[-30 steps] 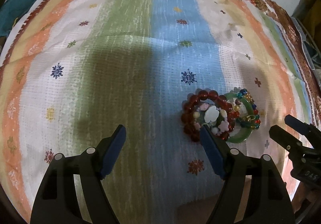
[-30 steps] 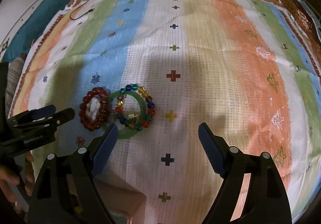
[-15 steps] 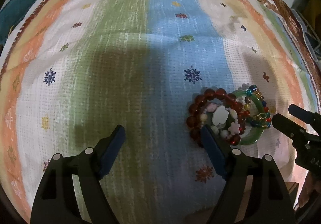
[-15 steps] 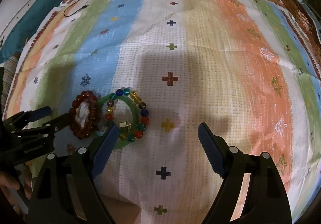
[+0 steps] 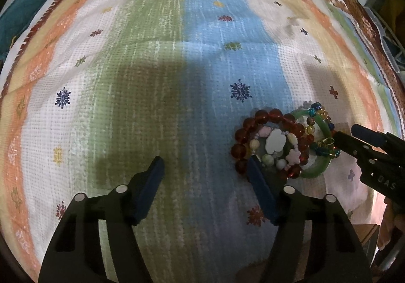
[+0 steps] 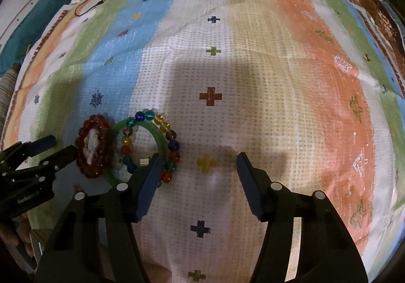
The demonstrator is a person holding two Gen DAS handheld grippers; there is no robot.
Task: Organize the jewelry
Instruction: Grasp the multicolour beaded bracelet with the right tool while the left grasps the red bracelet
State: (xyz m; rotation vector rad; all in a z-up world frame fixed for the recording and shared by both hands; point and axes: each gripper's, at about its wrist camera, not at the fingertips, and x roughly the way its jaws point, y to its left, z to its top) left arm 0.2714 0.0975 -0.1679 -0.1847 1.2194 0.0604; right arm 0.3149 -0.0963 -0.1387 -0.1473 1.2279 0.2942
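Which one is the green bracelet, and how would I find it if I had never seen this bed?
Start at the striped bedspread and find the small heap of jewelry near its close edge, between the two tools. The green bracelet is the ring in the heap's middle, beside the dark red bead bracelet and under the many-coloured bead bracelet. It alone is one smooth solid hoop, not a string of beads.

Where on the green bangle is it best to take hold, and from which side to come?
Probably the near arc of the green bangle, taken from above, one finger inside the ring and one outside. It lies flat on the cloth; there no beads cover it, whereas the multicoloured bead bracelet rests across its far side and the dark red bracelet crowds its left.
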